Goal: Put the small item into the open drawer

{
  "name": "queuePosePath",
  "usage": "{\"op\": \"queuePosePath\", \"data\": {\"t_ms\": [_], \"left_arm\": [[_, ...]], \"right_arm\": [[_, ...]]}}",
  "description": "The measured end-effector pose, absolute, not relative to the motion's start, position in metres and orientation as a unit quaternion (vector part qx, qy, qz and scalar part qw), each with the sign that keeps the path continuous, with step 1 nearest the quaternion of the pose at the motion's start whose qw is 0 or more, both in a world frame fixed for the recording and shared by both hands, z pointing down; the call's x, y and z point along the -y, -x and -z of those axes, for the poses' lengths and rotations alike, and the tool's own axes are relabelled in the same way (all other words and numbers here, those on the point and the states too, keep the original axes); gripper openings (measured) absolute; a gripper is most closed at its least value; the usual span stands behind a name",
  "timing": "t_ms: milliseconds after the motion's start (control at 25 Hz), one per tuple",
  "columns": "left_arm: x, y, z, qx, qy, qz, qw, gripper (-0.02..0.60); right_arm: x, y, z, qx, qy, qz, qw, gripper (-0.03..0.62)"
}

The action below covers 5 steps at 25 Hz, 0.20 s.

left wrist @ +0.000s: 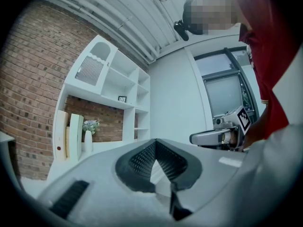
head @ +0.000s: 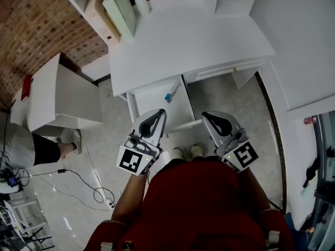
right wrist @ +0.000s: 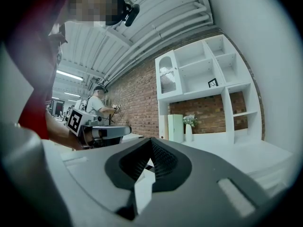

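Trouble from here: a forward step might knock the protruding open drawer (head: 154, 101) under the table (head: 209, 30), where the small packet (head: 172, 91) already lies. The left tongs (head: 159, 112) and right tongs (head: 207, 115) are closed, empty.

**Red top, two pale grey grippers**

At the lower centre of the head view I wear a dark red top (head: 199, 208) and pale shoes (head: 184, 152). My left gripper (head: 158, 115) and right gripper (head: 208, 117) are light grey shells with black ribbed pads (left wrist: 142, 160). Each carries a black-and-white marker cube (head: 135, 160).
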<state>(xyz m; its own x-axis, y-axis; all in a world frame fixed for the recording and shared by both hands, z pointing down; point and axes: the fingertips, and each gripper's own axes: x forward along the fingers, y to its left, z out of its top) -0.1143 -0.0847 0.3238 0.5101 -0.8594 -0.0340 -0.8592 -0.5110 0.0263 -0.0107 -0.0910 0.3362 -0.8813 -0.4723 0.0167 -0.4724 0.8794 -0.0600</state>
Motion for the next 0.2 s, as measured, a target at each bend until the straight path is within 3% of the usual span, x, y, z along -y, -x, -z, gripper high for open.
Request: {"op": "queuePosePath", "data": {"t_ms": [200], "left_arm": [[0.0869, 0.1179, -0.3281, 0.496, -0.868, 0.022, 0.005, 0.002]], "right_arm": [[0.0916, 0.0090, -0.3420, 0.967, -0.251, -0.038, 0.012, 0.009]]}}
